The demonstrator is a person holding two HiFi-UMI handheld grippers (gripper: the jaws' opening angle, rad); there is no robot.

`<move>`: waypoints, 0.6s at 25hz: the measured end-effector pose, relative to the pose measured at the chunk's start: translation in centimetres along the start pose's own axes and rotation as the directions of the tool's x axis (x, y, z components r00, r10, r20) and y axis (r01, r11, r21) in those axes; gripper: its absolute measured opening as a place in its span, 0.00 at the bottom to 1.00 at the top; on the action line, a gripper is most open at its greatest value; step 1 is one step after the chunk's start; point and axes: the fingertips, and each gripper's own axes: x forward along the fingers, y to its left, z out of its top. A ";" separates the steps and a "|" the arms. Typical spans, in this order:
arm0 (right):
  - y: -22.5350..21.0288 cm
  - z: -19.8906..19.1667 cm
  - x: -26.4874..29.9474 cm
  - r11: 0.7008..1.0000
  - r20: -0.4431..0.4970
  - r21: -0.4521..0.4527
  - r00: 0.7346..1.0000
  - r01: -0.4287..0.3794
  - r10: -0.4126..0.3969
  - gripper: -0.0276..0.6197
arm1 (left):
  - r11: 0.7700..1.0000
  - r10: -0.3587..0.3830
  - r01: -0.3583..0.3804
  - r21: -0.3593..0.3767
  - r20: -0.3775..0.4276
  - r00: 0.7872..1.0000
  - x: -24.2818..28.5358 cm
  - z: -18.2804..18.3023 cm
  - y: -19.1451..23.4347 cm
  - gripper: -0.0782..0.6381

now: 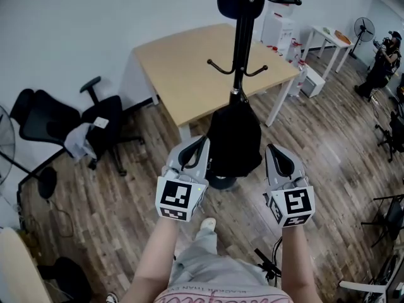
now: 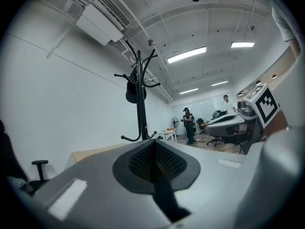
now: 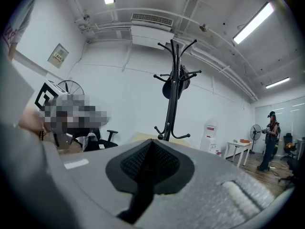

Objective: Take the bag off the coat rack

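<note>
My left gripper [image 1: 201, 141] and right gripper [image 1: 273, 149], jaws pressed together, face the coat rack [image 1: 240, 43] bearing a dark bag [image 2: 136, 93].

A wooden counter [image 1: 189, 74] stands by the wall on a plank floor [image 1: 328, 163]. Left of it is a black chair [image 1: 95, 128] with a pale cloth [image 1: 79, 141] on its seat. Far right are a white counter [image 1: 328, 40], a fan [image 1: 364, 27] and a person [image 1: 382, 65] in dark clothes

1 rack [image 1: 239, 49], 2 grippers [image 1: 203, 141] [image 1: 273, 149], 2 fans [image 1: 364, 25] [image 1: 5, 145]
</note>
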 end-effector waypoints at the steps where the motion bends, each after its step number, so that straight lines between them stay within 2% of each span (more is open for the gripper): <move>1: -0.4 0.0 0.7 1.000 0.004 0.003 1.000 0.005 -0.005 0.05 | 1.000 -0.005 0.005 -0.003 -0.002 1.000 0.8 -0.1 0.4 0.13; 3: -1.0 0.0 2.1 1.000 0.004 0.010 1.000 0.008 -0.008 0.06 | 1.000 -0.017 0.017 -0.006 0.000 1.000 2.2 -0.4 1.2 0.13; 10: -2.5 -1.2 5.8 0.999 -0.024 0.046 0.999 0.023 -0.022 0.31 | 0.998 -0.064 0.064 -0.030 -0.018 0.998 6.5 -2.0 3.3 0.22; 12: -2.8 -1.6 6.4 0.998 -0.024 0.063 1.000 0.019 -0.018 0.41 | 0.995 -0.079 0.077 -0.058 -0.031 0.996 7.6 -2.8 3.7 0.30; 15: -3.6 -2.3 7.5 0.995 -0.034 0.091 0.999 0.036 -0.033 0.57 | 0.990 -0.087 0.083 -0.111 -0.032 0.996 9.1 -3.5 4.3 0.51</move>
